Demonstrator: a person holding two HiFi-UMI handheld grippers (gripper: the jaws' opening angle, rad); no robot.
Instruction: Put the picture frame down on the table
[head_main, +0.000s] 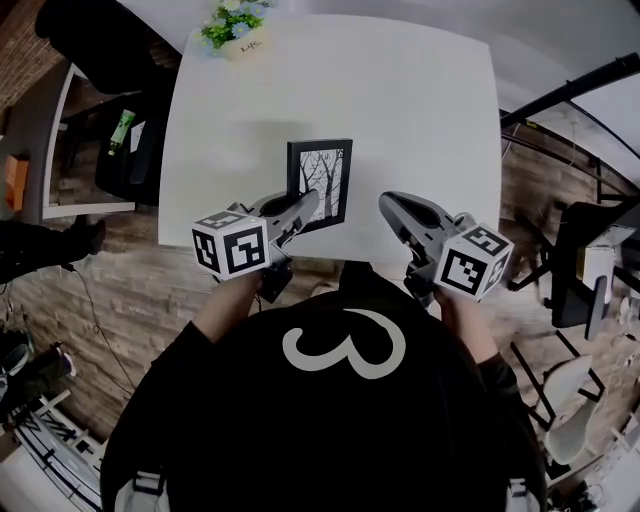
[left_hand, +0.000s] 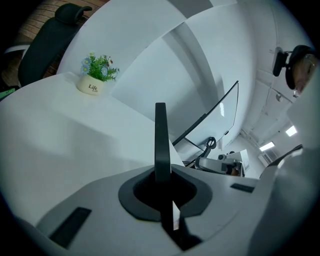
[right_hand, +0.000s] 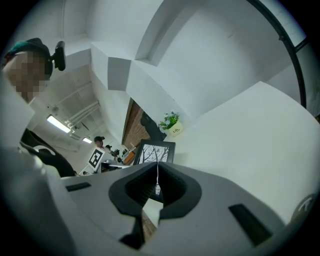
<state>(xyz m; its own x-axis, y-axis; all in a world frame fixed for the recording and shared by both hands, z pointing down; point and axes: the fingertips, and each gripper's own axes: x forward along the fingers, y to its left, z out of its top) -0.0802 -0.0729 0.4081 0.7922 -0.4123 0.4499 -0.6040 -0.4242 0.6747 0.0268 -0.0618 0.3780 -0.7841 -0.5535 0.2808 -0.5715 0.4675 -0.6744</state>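
A black picture frame (head_main: 322, 183) with a bare-tree print stands upright over the near part of the white table (head_main: 400, 110). My left gripper (head_main: 300, 208) is shut on its left edge. In the left gripper view the frame (left_hand: 160, 145) shows edge-on as a thin black bar rising from between the jaws. Whether its bottom edge touches the table is hidden. My right gripper (head_main: 392, 205) hovers just right of the frame, shut and empty. The right gripper view shows the frame (right_hand: 157, 150) beyond the closed jaws.
A small white pot of flowers (head_main: 238, 30) sits at the table's far left corner. A black office chair (head_main: 110, 40) stands off the table's left side, and a chair (head_main: 590, 260) and a black rod (head_main: 570, 90) are to the right.
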